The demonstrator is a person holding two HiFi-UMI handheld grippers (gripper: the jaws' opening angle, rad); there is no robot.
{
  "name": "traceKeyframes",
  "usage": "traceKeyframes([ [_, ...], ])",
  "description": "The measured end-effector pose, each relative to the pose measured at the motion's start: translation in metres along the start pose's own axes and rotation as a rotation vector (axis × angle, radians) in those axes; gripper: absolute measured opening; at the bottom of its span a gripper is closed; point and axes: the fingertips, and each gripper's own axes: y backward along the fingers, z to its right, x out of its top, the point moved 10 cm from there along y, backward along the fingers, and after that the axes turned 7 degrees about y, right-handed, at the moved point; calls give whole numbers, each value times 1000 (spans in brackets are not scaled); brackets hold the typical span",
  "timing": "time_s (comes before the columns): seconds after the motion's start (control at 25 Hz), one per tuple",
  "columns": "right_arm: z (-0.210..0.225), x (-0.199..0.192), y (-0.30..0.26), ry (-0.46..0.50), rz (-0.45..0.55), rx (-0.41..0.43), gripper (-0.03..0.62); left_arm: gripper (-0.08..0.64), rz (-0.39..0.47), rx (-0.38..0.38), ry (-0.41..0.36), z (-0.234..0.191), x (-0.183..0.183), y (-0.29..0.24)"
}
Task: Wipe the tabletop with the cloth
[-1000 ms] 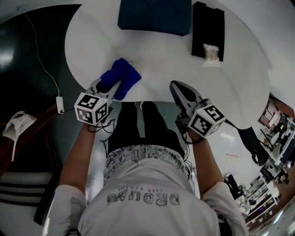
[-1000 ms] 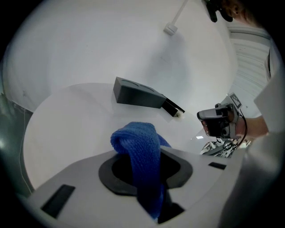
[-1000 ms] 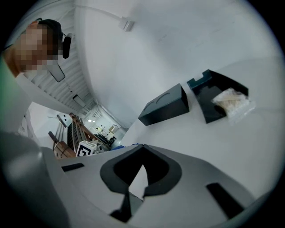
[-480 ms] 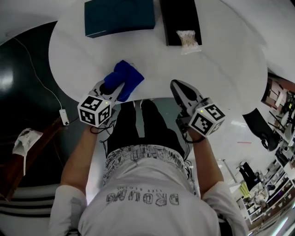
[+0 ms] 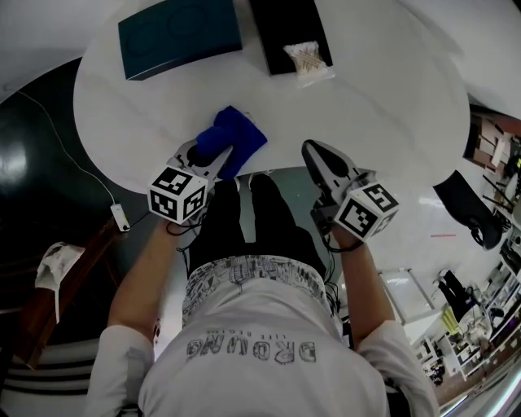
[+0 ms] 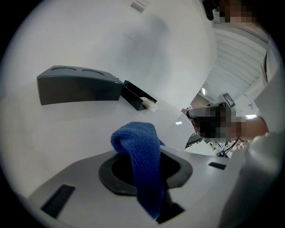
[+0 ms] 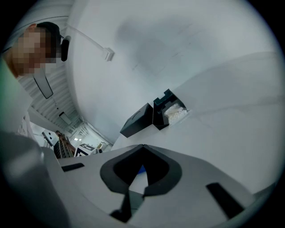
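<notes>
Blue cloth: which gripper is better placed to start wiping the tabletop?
Left. The left gripper is shut on the blue cloth, which rests on the tabletop near its edge. The right gripper is shut on nothing, apart from the cloth.

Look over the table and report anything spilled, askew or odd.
Nothing stands out. No spill shows on the white table; the teal box and the black tray with its white packet lie flat at the far side. The blue cloth is merely bunched in the left gripper.
</notes>
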Motion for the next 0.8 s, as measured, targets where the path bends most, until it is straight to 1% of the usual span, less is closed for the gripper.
traceKeyframes([
  [0.2,2,-2,7,-17,7,-23,8,120,-25,-38,-32,13,3,-15],
  [0.4,6,0,11,-18,29,-26,8,120,-38,-55,-47,22,6,-25],
  [0.68,4,6,9,-5,32,-17,8,120,-51,-73,-36,23,8,-27],
  [0.8,0,12,7,8,38,-8,8,120,-29,-83,-19,22,13,-21],
])
